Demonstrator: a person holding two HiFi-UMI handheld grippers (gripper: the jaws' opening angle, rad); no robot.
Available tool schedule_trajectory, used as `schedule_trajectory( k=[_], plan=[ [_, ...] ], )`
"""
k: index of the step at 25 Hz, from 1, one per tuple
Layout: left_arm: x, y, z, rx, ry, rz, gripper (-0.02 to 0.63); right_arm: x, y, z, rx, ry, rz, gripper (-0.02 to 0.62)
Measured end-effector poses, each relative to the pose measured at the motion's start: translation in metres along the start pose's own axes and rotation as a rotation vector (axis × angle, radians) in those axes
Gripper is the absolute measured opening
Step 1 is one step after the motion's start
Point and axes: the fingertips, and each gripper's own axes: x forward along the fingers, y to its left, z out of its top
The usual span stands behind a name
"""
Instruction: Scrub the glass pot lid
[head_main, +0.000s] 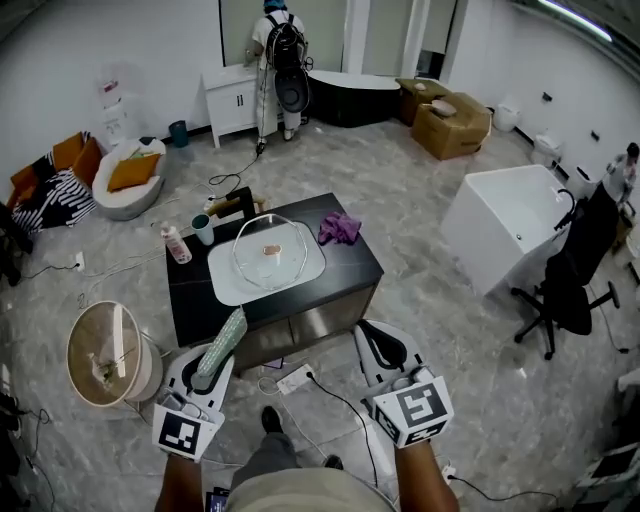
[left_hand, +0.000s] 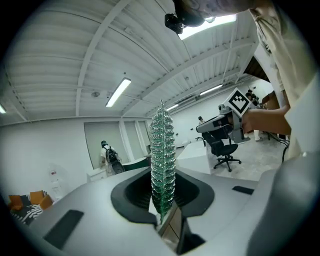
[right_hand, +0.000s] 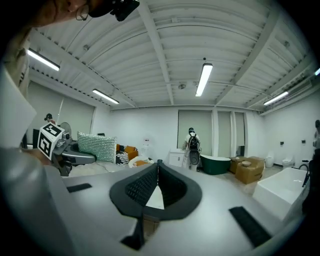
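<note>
Glass lid (head_main: 270, 250) lies flat on the white tray (head_main: 225, 285) in the middle of the black tabletop (head_main: 352, 268), well apart from both tongs. I'm standing back from the tabletop, so no scrubbing contact yet.

Left tongs (left_hand: 162, 200) are clamped on the scrub sponge (left_hand: 162, 152), held edge-on and sticking well out past the tips. Right tongs (right_hand: 157, 172) are closed together with nothing between them.

Step in hand, as I read it: close in and get the sponge onto the glass.

- Turn the left tongs so the sponge's broad face meets the lid, not its thin edge.
- The lid looks loose on the tray and will likely slide under pressure. Open the right tongs and pin the rim or the knob first.
- Moderate pressure, overlapping strokes from the middle outward.
- Stay inside the tray. Purple cloth (head_main: 338, 228), cup (head_main: 203, 229) and bottle (head_main: 176, 244) sit nearby, so keep elbows away from them.
</note>
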Motion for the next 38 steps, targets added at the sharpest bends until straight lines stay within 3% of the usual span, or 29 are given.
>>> schedule_trajectory(
  k=[8,20,25,32,38],
  plan=[
    [0.061,0.072,0.006,0.027,-0.078,-0.087,0.086,0.061,-0.002,0.014,-0.044,0.017,-0.076,0.023],
    [0.127,0.124,-0.007,0.030,-0.103,-0.182,0.086,0.111,-0.007,0.014,-0.006,0.102,-0.178,0.023],
    [0.147,0.142,-0.010,0.029,-0.122,-0.219,0.086,0.132,-0.011,0.016,-0.059,0.090,-0.210,0.023],
    [0.152,0.176,-0.013,0.005,-0.150,-0.202,0.086,0.165,-0.001,0.028,-0.111,0.111,-0.202,0.023],
    [0.154,0.209,-0.032,-0.011,-0.132,-0.119,0.086,0.217,0.005,0.029,-0.139,0.107,-0.114,0.023]
  ],
)
